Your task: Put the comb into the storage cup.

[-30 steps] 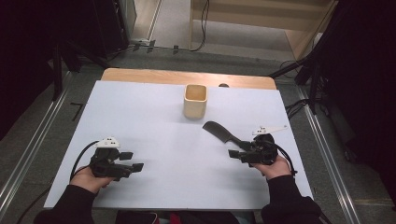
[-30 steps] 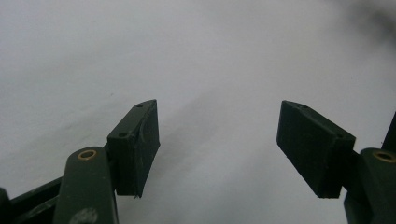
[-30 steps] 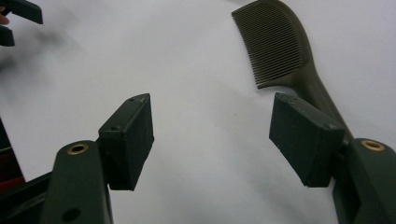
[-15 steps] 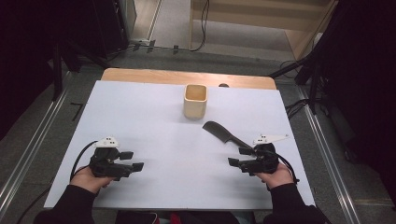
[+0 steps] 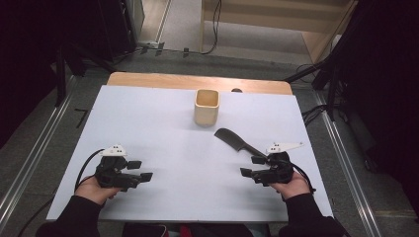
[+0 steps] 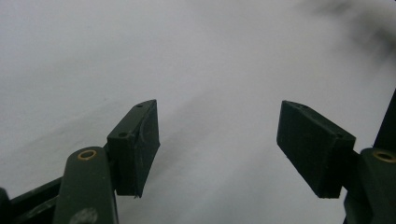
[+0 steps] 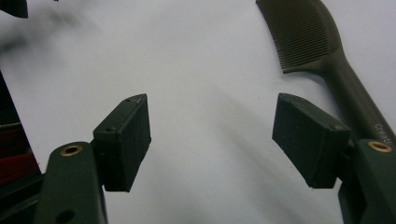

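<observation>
Fingers [image 7: 126, 140] of the right gripper [image 5: 256, 167] stand spread, nothing between them; the left gripper [image 5: 140, 170] likewise gapes over the bare white table [image 5: 148, 128]. Black comb [image 5: 237, 140] lies flat on the table, handle end just beside the right gripper, toothed end pointing toward the wooden cup [image 5: 206, 106], apart from it.

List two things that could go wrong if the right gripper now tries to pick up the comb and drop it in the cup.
1. The flat black plastic comb lies flush on the white table, beside the open right gripper, not between its jaws; they may slide over its thin handle.
2. The small square beige cup stands unsupported; the long comb could knock or tip it, since the left gripper is far away.
</observation>
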Action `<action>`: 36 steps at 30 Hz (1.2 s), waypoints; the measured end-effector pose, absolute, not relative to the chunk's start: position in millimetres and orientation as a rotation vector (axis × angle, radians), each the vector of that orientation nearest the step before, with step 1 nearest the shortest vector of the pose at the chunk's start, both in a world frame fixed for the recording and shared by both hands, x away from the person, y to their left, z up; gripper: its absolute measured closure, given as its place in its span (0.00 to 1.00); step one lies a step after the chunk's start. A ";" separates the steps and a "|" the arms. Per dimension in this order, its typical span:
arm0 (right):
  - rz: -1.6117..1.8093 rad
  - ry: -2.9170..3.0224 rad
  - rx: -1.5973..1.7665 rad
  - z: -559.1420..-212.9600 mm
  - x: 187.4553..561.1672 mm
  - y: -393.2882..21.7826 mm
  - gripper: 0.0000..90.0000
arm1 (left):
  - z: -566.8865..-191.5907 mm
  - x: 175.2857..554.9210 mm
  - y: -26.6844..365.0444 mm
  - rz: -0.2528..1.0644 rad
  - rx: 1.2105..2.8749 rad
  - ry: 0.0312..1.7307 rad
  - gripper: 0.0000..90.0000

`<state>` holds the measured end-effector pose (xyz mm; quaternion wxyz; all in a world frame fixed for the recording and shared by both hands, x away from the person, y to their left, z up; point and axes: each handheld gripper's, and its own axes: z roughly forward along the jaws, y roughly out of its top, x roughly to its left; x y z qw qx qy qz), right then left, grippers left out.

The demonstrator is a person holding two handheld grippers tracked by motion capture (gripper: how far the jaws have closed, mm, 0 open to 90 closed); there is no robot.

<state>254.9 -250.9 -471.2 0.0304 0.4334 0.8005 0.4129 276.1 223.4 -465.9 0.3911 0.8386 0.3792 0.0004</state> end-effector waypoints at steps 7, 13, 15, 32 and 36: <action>1.281 2.439 1.327 -466.7 260.1 -262.0 0.29 | -466.0 276.4 223.1 -0.002 2.132 0.960 0.34; 1.243 2.426 1.328 -468.2 267.1 -270.6 0.29 | -466.1 276.5 222.9 -0.001 2.134 0.959 0.34; 1.238 2.427 1.332 -469.3 269.6 -272.8 0.29 | -466.1 276.5 222.6 -0.002 2.135 0.957 0.34; 1.253 2.426 1.322 -471.0 288.2 -281.0 0.29 | -466.9 277.3 221.0 -0.002 2.141 0.955 0.34; 1.252 2.422 1.298 -469.9 292.4 -279.8 0.29 | -467.2 277.4 220.5 -0.001 2.143 0.956 0.34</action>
